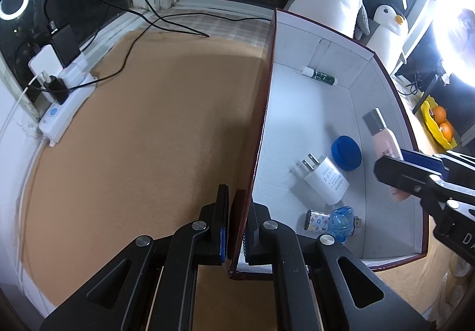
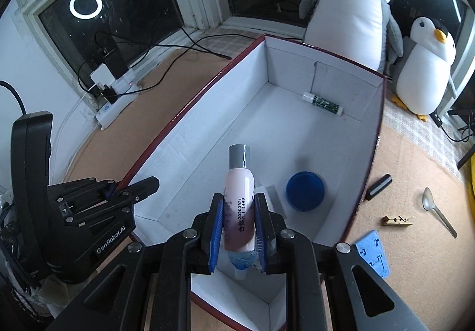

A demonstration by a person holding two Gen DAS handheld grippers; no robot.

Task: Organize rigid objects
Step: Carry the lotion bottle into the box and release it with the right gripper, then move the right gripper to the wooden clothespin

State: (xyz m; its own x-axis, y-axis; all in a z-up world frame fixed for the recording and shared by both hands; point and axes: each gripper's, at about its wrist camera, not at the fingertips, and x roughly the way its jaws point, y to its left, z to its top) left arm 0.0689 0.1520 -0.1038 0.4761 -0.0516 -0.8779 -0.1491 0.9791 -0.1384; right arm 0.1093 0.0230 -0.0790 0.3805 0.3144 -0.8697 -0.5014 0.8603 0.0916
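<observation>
A white-lined box with a dark red rim (image 1: 268, 70) (image 2: 207, 84) stands on the tan mat. My left gripper (image 1: 237, 224) (image 2: 130, 187) is shut on the box's left wall near its front corner. My right gripper (image 2: 239, 227) (image 1: 394, 165) is shut on a pink tube with a grey cap (image 2: 239, 185) (image 1: 383, 135) and holds it over the inside of the box. In the box lie a blue round lid (image 1: 346, 153) (image 2: 305, 190), a white plug adapter (image 1: 325, 178), a green-and-white tube (image 1: 319, 75) (image 2: 323, 104), a patterned lighter (image 1: 317, 219) and a blue USB gadget (image 1: 343, 222).
Right of the box on the mat lie a black bar (image 2: 378, 187), a metal spoon (image 2: 439, 212), a wooden clothespin (image 2: 396, 221) and a blue plastic piece (image 2: 372, 254). A power strip with chargers (image 1: 63, 99) sits at the left window. Two plush penguins (image 2: 353, 7) stand behind the box.
</observation>
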